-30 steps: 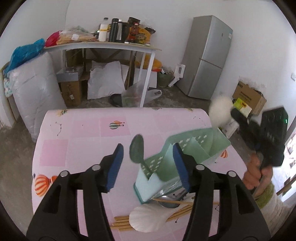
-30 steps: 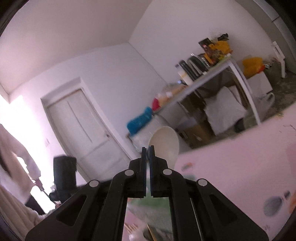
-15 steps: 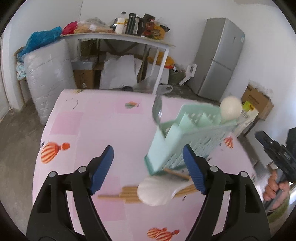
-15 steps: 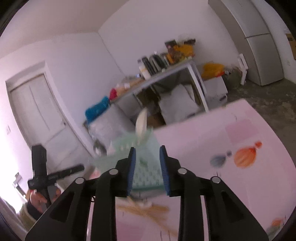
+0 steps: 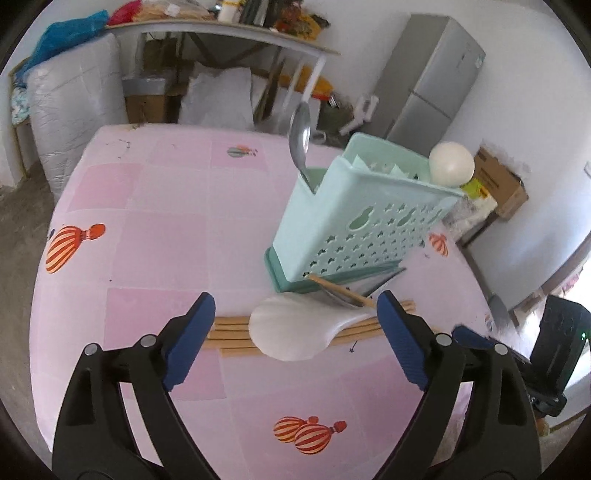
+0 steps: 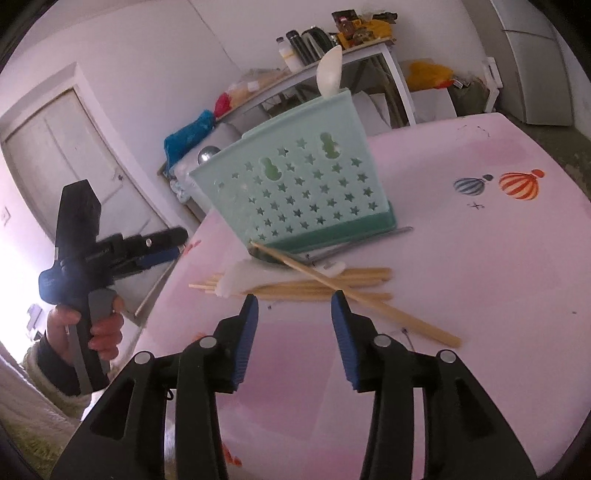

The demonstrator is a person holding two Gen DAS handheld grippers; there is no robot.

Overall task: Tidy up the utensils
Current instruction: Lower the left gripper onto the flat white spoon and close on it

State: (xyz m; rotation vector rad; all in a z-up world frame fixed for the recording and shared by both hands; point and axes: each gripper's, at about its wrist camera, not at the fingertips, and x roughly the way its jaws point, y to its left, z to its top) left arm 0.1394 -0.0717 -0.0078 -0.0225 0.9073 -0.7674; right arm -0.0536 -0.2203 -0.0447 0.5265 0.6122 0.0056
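Note:
A mint-green perforated utensil holder [image 5: 354, 229] [image 6: 295, 188] stands on the pink table. A metal spoon [image 5: 301, 136] and a white spoon [image 5: 452, 164] [image 6: 330, 74] stick up out of it. In front of its base lie a white ladle [image 5: 291, 332] [image 6: 240, 280], several wooden chopsticks [image 5: 229, 328] [image 6: 332, 284] and a second metal spoon [image 5: 340, 295] [image 6: 369, 240]. My left gripper [image 5: 293, 314] hovers over the ladle, jaws opening wide, pads touching nothing. My right gripper [image 6: 294, 301] is just short of the chopsticks, jaws opening, nothing between them.
The pink balloon-print cloth [image 5: 147, 240] runs to rounded table edges. Beyond stand a cluttered white side table [image 5: 221, 26], a grey fridge [image 5: 439, 74] and cardboard boxes [image 5: 498, 181]. A hand [image 6: 92, 325] holds the left gripper's body off the table's edge, near a door [image 6: 55, 155].
The right gripper, shut on the white spoon a second ago, has opened and swung down towards the table; the spoon now stands in the holder. The left gripper has widened and drawn back from the holder.

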